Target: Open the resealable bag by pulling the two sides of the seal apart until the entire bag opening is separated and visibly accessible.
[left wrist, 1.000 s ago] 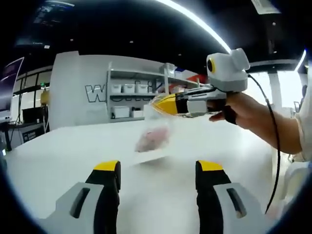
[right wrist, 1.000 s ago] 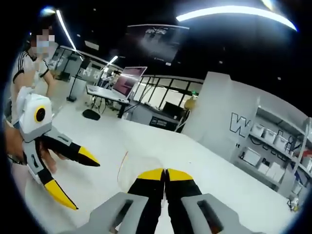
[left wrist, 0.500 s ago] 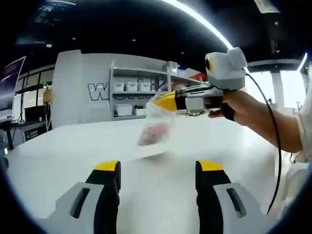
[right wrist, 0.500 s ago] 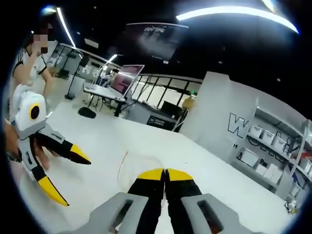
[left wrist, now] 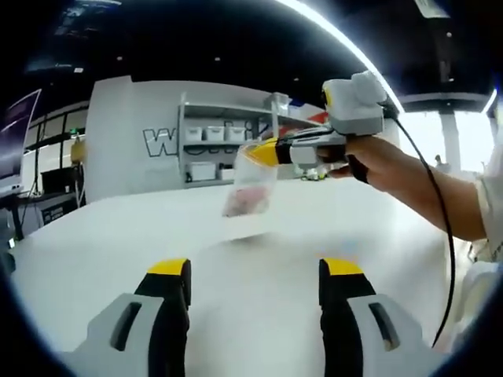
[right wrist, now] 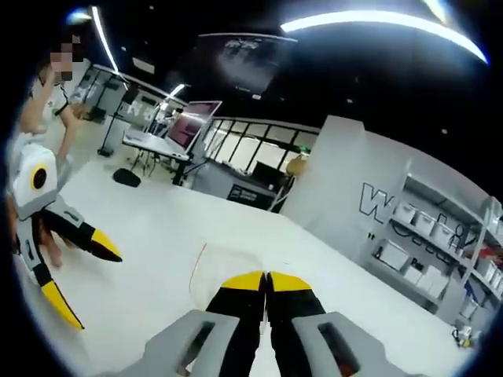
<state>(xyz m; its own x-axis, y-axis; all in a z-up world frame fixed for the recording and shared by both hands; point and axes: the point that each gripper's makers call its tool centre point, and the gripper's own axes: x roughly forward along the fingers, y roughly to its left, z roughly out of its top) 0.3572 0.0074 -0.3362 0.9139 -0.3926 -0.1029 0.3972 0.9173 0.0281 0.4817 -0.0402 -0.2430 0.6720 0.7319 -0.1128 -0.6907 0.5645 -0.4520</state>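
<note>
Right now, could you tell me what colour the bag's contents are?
Pinkish, seen best in the left gripper view inside the clear bag.

My left gripper is low in the left gripper view, jaws wide apart, yellow tips level, nothing between them. In the right gripper view it sits at the left edge, jaws spread, tips aimed right and down, my left hand wrapped around its grip. My right gripper has jaws pressed together, yellow tips touching. In the left gripper view it is raised at upper right, lying roughly level, tips pointing left. My right hand holds its grip, forearm stretching off to the right edge.
</note>
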